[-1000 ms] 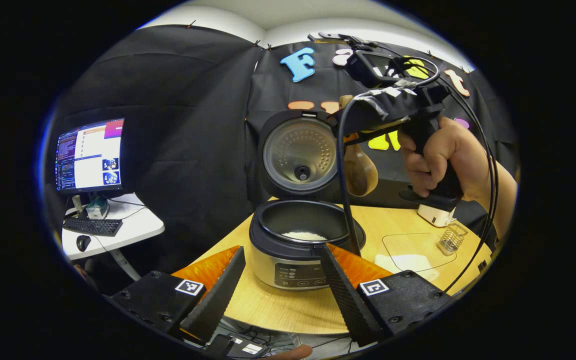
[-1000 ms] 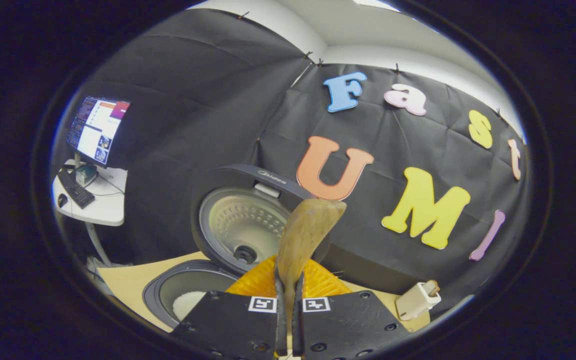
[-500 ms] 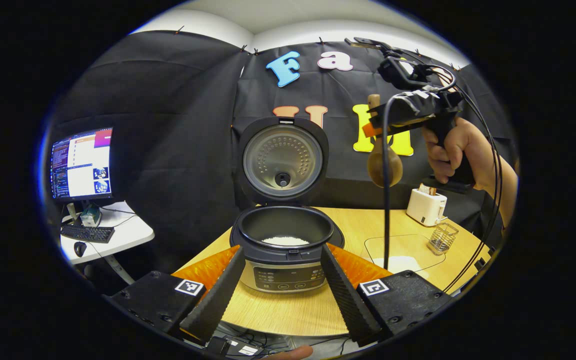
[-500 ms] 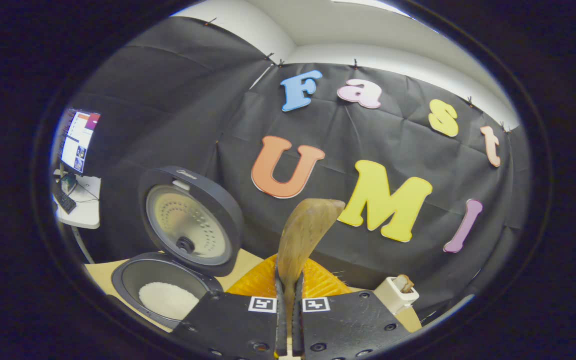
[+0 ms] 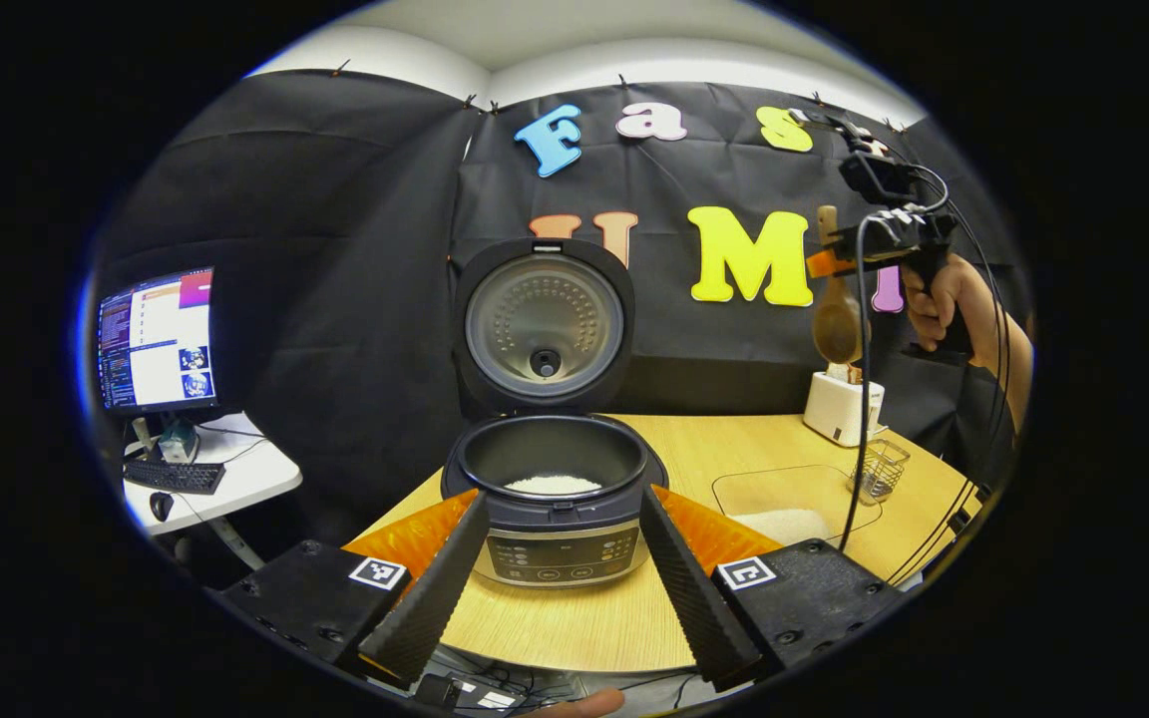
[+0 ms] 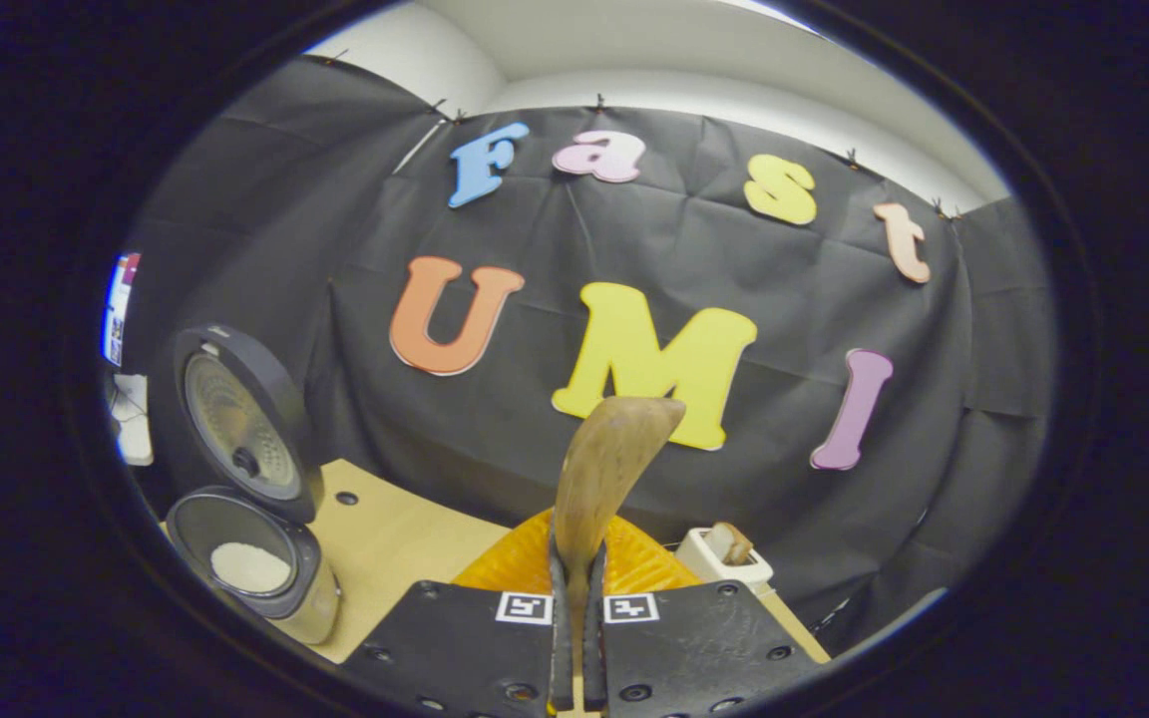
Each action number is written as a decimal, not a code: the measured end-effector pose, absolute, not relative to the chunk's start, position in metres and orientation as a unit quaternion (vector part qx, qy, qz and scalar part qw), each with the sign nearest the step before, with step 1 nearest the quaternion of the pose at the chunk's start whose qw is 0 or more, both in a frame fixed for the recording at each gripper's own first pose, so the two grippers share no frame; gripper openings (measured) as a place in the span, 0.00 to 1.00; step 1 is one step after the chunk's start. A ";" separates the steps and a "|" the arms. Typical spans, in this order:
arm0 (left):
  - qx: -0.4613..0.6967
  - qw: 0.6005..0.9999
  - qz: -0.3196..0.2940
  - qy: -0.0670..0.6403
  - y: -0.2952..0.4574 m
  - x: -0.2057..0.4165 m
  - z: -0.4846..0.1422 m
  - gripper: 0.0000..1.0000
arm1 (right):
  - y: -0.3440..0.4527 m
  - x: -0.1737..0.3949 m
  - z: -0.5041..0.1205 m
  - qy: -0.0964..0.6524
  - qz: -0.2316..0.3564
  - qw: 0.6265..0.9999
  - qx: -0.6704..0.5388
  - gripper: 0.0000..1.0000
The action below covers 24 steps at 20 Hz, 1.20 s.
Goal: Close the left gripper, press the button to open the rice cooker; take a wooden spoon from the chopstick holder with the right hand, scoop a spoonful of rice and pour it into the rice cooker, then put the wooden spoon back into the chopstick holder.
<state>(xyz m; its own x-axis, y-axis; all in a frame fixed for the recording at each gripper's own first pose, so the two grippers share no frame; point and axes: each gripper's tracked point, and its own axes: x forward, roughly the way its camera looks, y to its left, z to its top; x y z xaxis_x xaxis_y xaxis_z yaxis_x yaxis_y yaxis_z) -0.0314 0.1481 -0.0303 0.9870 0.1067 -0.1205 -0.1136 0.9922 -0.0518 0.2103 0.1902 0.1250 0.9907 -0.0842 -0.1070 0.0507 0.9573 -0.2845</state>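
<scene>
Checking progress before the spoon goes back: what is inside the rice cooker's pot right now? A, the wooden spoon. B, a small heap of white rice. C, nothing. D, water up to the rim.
B: the open rice cooker has a small white heap of rice at the bottom of its pot.

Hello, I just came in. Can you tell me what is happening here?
A person works with two handheld grippers at a wooden table. The right gripper is shut on a wooden spoon, held in the air above the white chopstick holder. The rice cooker stands open, with some rice in its pot. The left gripper is open, facing the cooker, holding nothing.
</scene>
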 end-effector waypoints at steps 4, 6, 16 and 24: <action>-0.022 0.996 0.055 0.062 0.143 -0.030 -0.031 0.97 | 0.116 0.220 0.116 0.077 -0.079 0.987 -0.114 0.04; -0.017 0.996 0.054 0.063 0.141 -0.030 -0.031 0.97 | 0.083 0.223 0.106 0.085 -0.104 0.986 -0.101 0.02; -0.034 0.996 0.056 0.064 0.150 -0.025 -0.033 0.97 | 0.002 0.223 0.015 0.150 -0.138 0.979 -0.021 0.05; -0.045 0.995 0.058 0.071 0.151 -0.023 -0.038 0.97 | -0.038 0.223 -0.045 0.210 -0.166 0.962 0.063 0.06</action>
<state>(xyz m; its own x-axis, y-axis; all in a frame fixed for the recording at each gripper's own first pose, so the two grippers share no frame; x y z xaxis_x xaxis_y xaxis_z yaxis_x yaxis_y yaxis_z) -0.0234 0.1512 -0.0377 0.9831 0.1084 -0.1473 -0.1212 0.9893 -0.0807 0.2228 -0.0384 -0.0454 0.8573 -0.2923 -0.4238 0.3451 0.9371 0.0518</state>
